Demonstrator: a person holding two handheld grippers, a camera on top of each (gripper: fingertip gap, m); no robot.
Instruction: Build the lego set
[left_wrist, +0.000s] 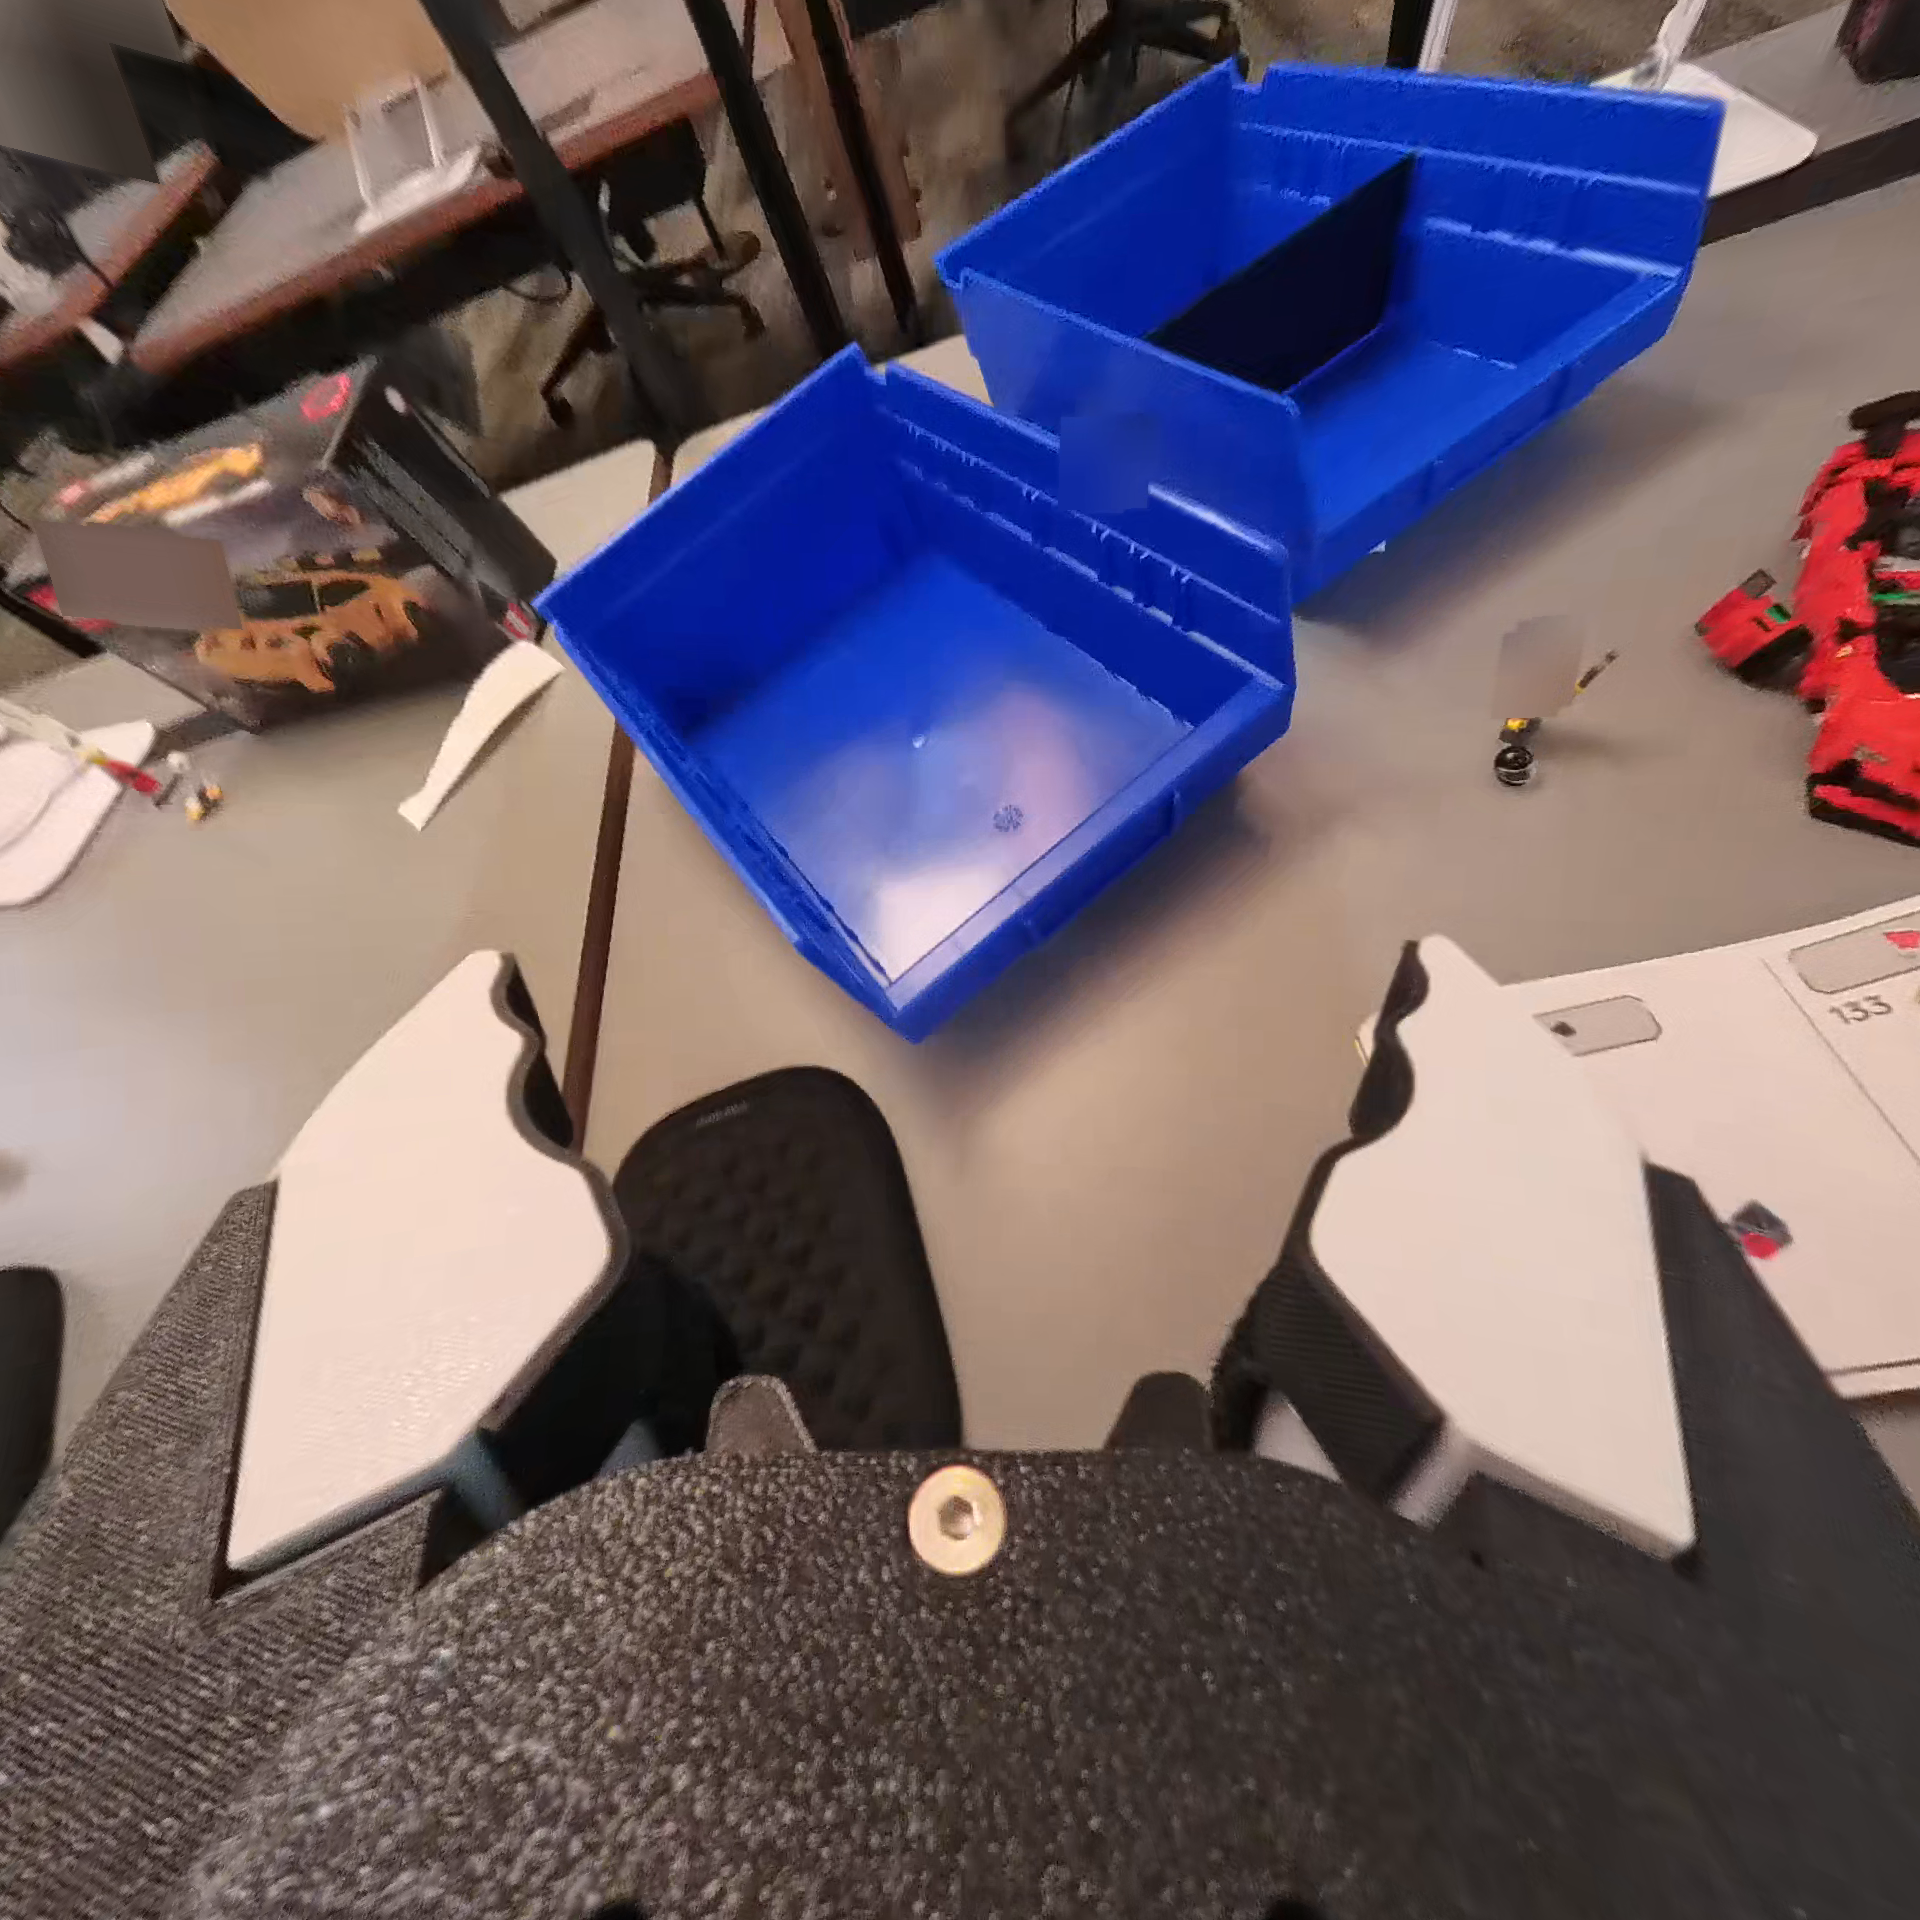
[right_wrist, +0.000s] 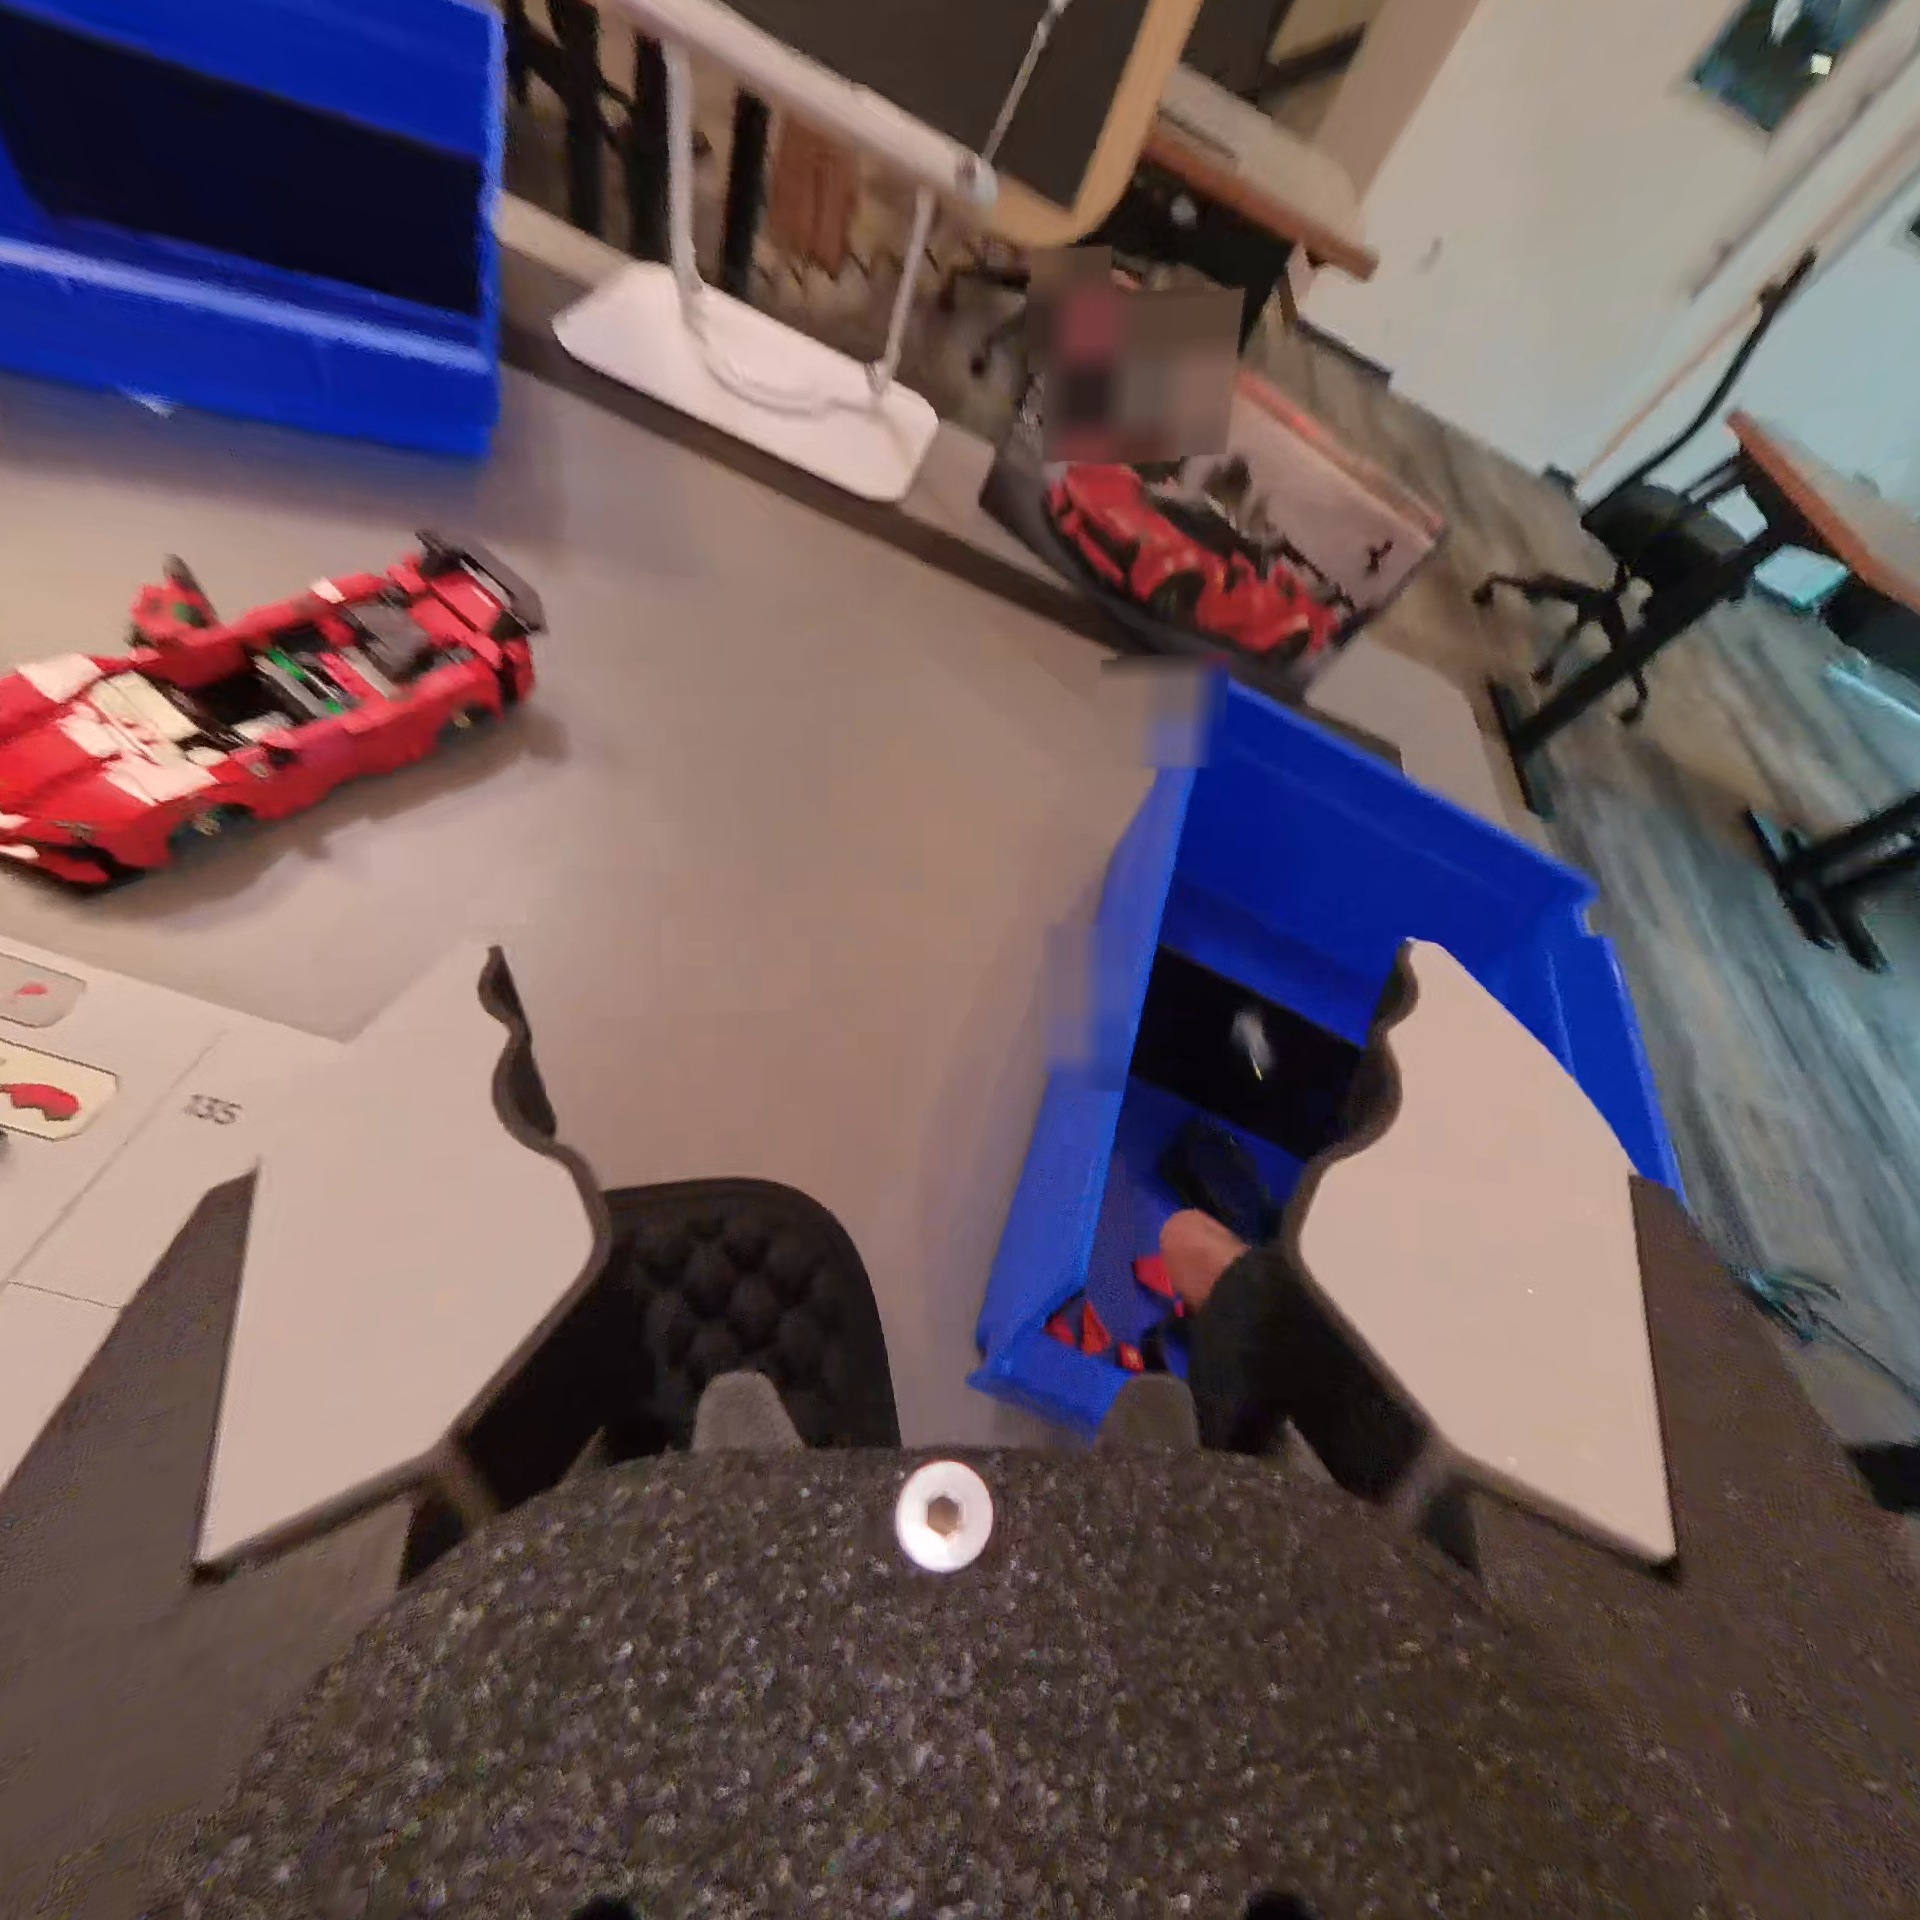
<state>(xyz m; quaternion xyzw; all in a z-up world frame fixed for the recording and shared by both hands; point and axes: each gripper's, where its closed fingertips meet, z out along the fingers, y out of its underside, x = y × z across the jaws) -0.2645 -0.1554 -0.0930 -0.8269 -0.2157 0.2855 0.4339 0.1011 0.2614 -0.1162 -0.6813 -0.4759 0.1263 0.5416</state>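
Note:
A partly built red and white lego car (right_wrist: 260, 707) sits on the grey table at the left; its red body also shows at the right edge of the left wrist view (left_wrist: 1860, 644). My left gripper (left_wrist: 956, 997) is open and empty, above the table just in front of an empty blue bin (left_wrist: 914, 675). My right gripper (right_wrist: 945, 997) is open and empty, above the table beside a narrow blue bin (right_wrist: 1340, 894) that holds small red pieces (right_wrist: 1091, 1330) and a dark part. An open instruction booklet (left_wrist: 1704, 1122) lies at the right and also shows in the right wrist view (right_wrist: 125, 1132).
A larger blue bin with a black divider (left_wrist: 1340, 281) stands behind the empty one. A black set box (left_wrist: 281, 561) sits at the far left. A small wheel piece (left_wrist: 1512, 758) lies loose. Another set box (right_wrist: 1216, 551) and a white stand base (right_wrist: 758, 374) stand at the table's far edge.

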